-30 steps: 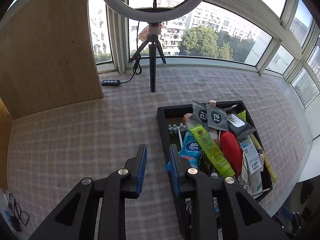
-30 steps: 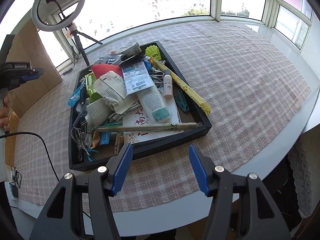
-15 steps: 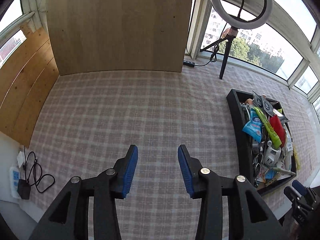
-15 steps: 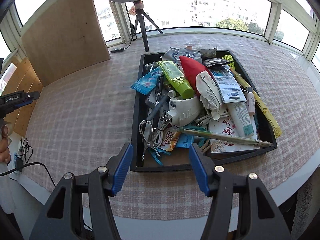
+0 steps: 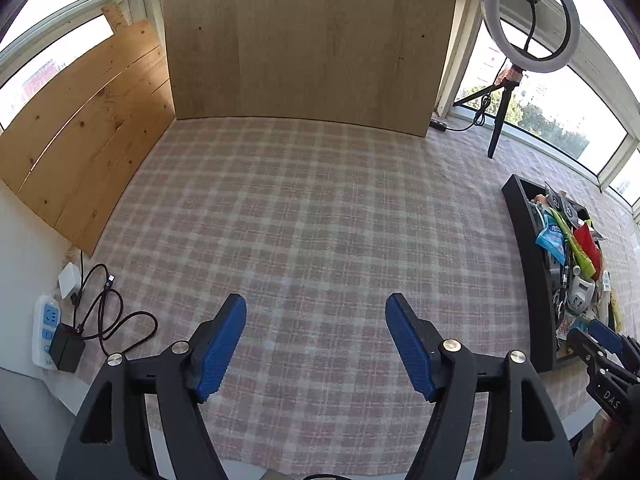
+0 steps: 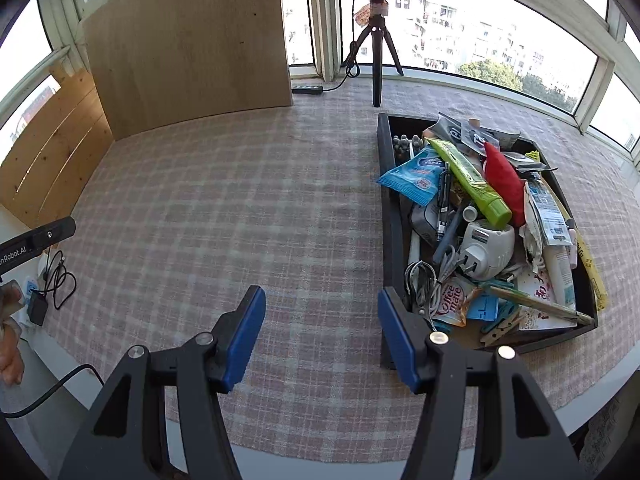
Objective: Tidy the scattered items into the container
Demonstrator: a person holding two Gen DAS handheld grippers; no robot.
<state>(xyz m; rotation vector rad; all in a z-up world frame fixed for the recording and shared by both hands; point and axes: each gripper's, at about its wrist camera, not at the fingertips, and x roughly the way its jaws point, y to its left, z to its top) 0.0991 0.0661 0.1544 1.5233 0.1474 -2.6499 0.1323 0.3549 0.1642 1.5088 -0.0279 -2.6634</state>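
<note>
1. One black tray (image 6: 385, 184), heaped with items, sits on the plaid cloth (image 6: 224, 200) at the right.
2. Two tongs: the left gripper (image 5: 316, 344), jaws just widened, and the right gripper (image 6: 322, 336) both gape empty.
3. Only the left view shows the power strip (image 5: 46, 330) fully.

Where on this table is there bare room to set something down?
Free: the checked cloth between the upright wooden board, the plank wall and the black tray. Crowded: the tray itself, heaped with items; the ring-light tripod stands behind it.
</note>
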